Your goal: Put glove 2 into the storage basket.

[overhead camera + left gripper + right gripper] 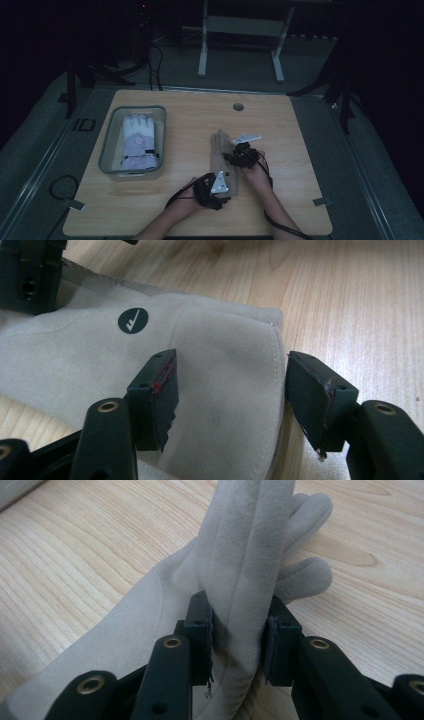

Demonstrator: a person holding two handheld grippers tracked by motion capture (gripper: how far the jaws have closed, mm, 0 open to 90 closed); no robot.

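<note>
A beige suede glove (220,145) lies flat in the middle of the wooden table (300,150), fingers pointing away. My left gripper (232,395) straddles the glove's cuff (225,355) near a dark round logo (133,320). One pad rests on the fabric, the other stands over bare wood past the hem, and the jaws are open. My right gripper (237,635) is shut on a raised fold of the beige glove (250,555) by the base of its fingers. In the high view the left gripper (229,185) is at the near end and the right gripper (232,152) at mid-glove.
A clear plastic bin (107,150) stands at the table's left with a white and lavender glove (139,140) inside. A round cable hole (238,106) sits near the far edge. Cables trail from both grippers off the near edge. A white frame (240,30) stands beyond the table.
</note>
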